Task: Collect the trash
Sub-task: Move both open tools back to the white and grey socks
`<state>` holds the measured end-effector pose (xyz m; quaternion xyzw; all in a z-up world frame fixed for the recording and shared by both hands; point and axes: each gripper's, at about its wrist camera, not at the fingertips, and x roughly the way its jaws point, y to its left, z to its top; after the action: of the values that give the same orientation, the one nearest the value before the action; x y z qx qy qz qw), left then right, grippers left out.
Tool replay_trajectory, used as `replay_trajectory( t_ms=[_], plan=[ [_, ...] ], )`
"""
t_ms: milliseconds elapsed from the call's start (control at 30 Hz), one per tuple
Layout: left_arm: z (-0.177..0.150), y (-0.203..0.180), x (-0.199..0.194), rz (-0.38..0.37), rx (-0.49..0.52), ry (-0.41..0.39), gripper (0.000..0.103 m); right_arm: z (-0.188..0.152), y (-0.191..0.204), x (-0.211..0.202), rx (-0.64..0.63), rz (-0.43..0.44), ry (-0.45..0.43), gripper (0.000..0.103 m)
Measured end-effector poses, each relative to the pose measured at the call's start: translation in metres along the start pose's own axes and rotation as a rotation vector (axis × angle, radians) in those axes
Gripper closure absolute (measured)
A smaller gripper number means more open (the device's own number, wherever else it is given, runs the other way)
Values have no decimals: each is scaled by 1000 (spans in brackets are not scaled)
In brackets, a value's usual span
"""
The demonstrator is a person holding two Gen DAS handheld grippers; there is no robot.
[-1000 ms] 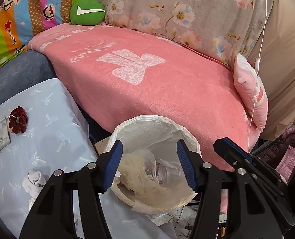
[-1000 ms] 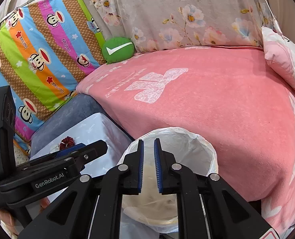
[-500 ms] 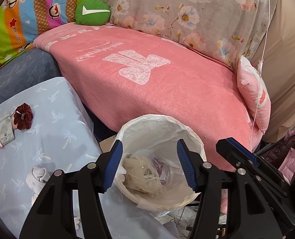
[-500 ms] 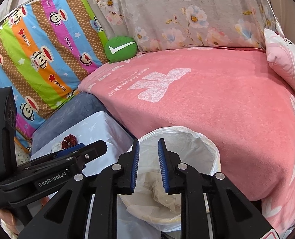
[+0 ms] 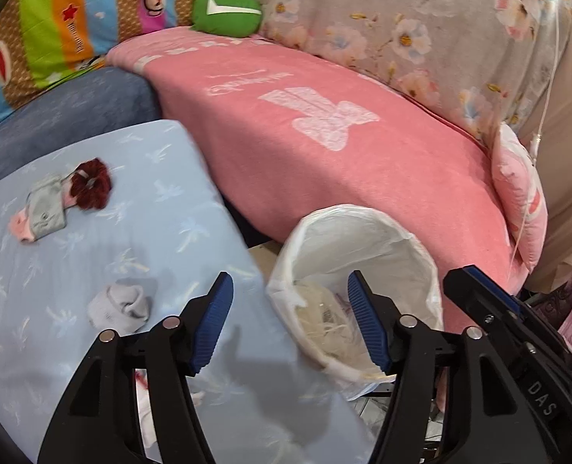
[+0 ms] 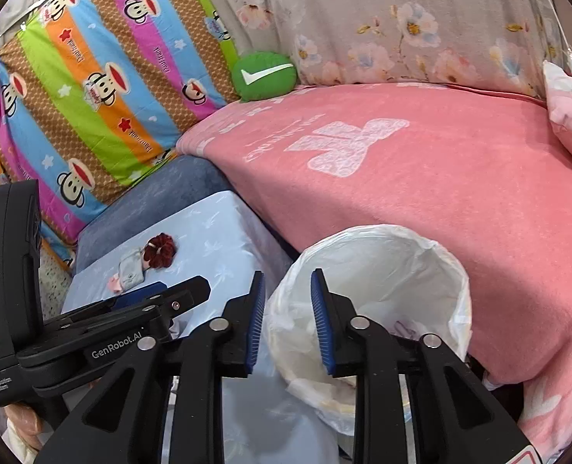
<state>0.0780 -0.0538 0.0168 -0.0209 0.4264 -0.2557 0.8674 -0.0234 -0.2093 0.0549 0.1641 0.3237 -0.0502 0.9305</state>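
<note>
A round bin with a white liner (image 5: 363, 232) (image 6: 394, 263) stands between the light blue table and the pink bed, with crumpled plastic trash (image 5: 324, 321) inside. My left gripper (image 5: 290, 321) is open and empty, over the bin's left rim and the table edge. My right gripper (image 6: 286, 321) is open and empty, its jaws apart over the bin's left rim. On the table lie a crumpled white tissue (image 5: 120, 305), a grey mask (image 5: 48, 208) (image 6: 131, 268) and a dark red scrunchie (image 5: 91, 187) (image 6: 160, 245).
The light blue tablecloth (image 5: 162, 239) covers the table at left. A pink blanket (image 5: 344, 143) covers the bed behind the bin. A green cushion (image 6: 264, 75), a striped monkey quilt (image 6: 92, 89) and a pink pillow (image 5: 521, 193) lie around it.
My right gripper has opened from nearly shut. Both grippers have swung left, so the bin sits further right and more of the table shows.
</note>
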Motion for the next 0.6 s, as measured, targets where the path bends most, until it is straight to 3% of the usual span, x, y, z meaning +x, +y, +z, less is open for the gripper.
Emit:
replay_trajectory(
  t_ms=[233,367,600],
  plan=[
    [-19,46,-7,77,-69,14,38,-11,29,13,-37,37,39,76],
    [-32,67,-8,118,-100,29,30,-16,46,21,-61,50,59,75],
    [-56,101,-10,140,-155,71,25,-26,70,34,-94,65,89,73]
  ],
)
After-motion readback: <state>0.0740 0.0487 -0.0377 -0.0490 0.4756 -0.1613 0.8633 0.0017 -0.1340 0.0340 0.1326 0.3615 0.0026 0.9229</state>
